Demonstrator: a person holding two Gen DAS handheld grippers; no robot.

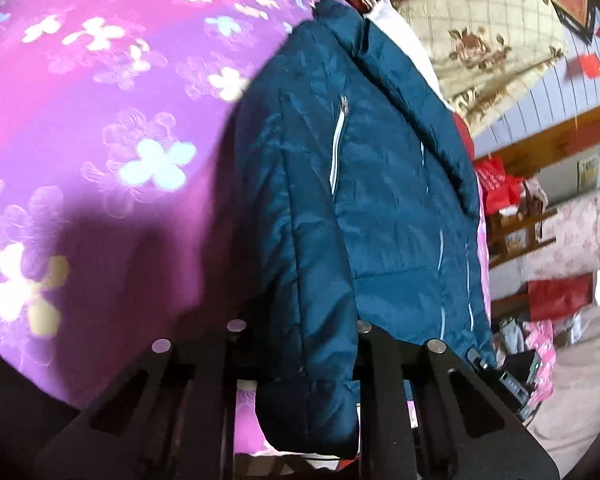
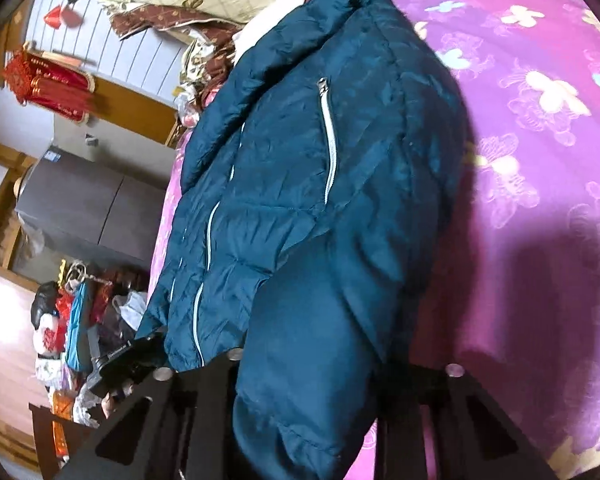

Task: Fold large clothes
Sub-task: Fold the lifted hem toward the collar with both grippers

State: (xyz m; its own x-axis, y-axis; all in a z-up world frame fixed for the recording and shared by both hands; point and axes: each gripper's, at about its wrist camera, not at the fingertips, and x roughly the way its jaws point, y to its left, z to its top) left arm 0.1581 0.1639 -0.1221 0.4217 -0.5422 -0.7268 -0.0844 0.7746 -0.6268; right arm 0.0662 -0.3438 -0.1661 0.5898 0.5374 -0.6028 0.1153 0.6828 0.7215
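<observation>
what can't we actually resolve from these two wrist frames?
- Left tool tips, left wrist view: the jacket sleeve covers them, so grip is unconfirmed.
- Right tool tips, right wrist view: the other sleeve drapes over them.
- Jacket's underside: pressed against the purple bedsheet.
- Floor clutter, right wrist view: too small and distorted to identify.
</observation>
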